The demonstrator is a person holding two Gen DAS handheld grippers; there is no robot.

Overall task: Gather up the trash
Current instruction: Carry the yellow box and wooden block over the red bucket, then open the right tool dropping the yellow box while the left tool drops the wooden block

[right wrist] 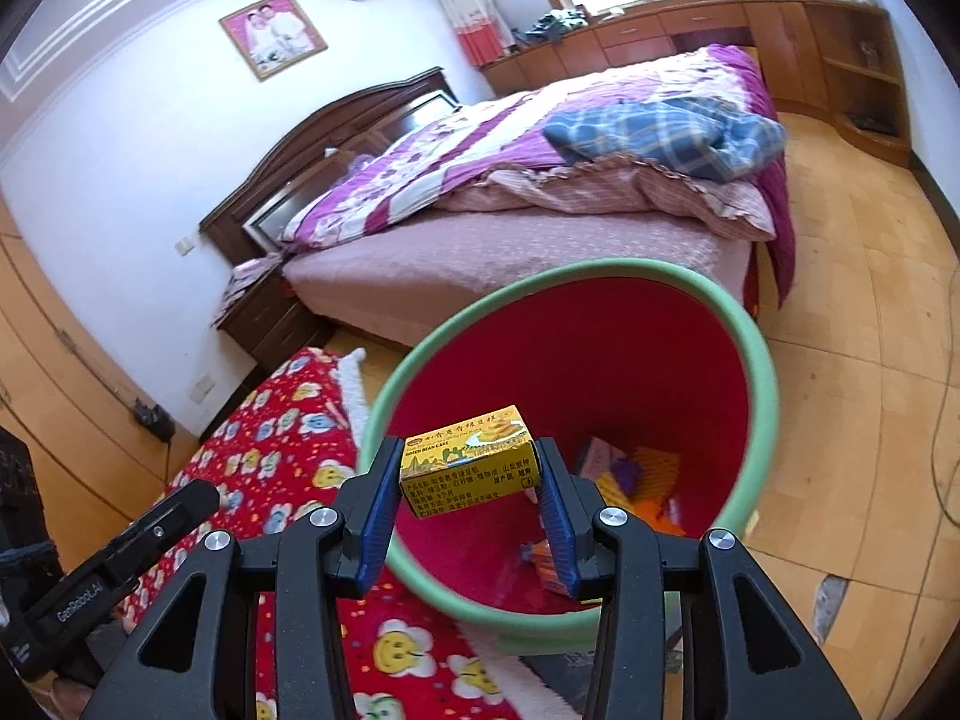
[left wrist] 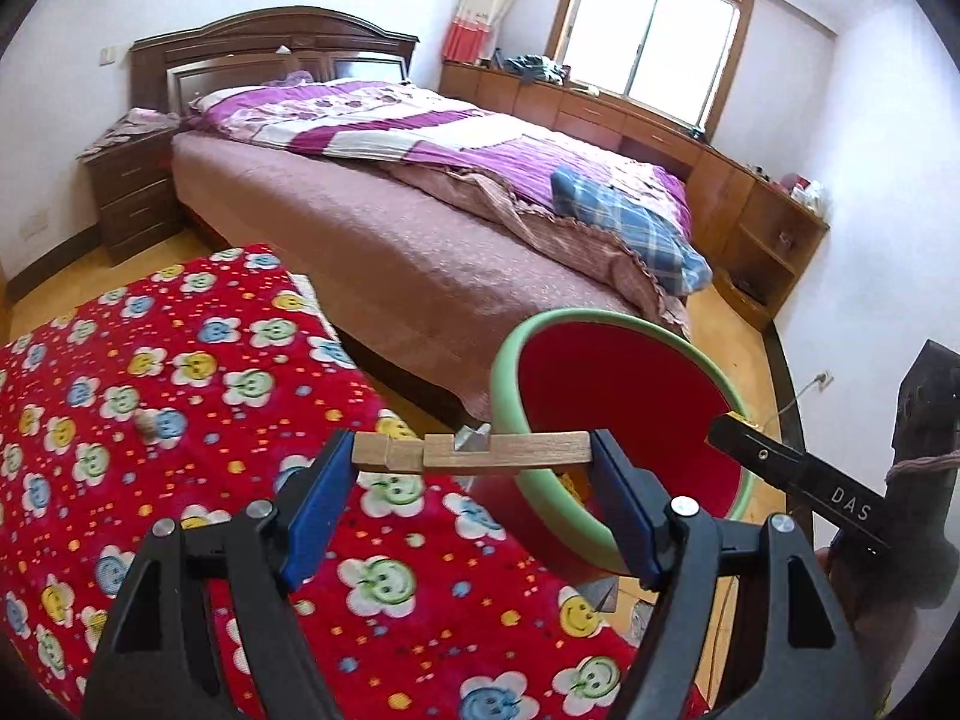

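Note:
My left gripper is shut on a notched wooden piece, held crosswise by its two ends over the near rim of a green bin with a red inside. In the right wrist view my right gripper is shut on a small yellow cake box, hanging above the open mouth of the bin. Several colourful wrappers lie at the bin's bottom. The right gripper shows at the right of the left wrist view; the left gripper shows at the lower left of the right wrist view.
A red blanket with smiley flowers covers the surface beside the bin, with a small beige scrap lying on it. A bed with a purple quilt stands behind. A dark nightstand and wooden cabinets line the walls. A cable runs over the floor.

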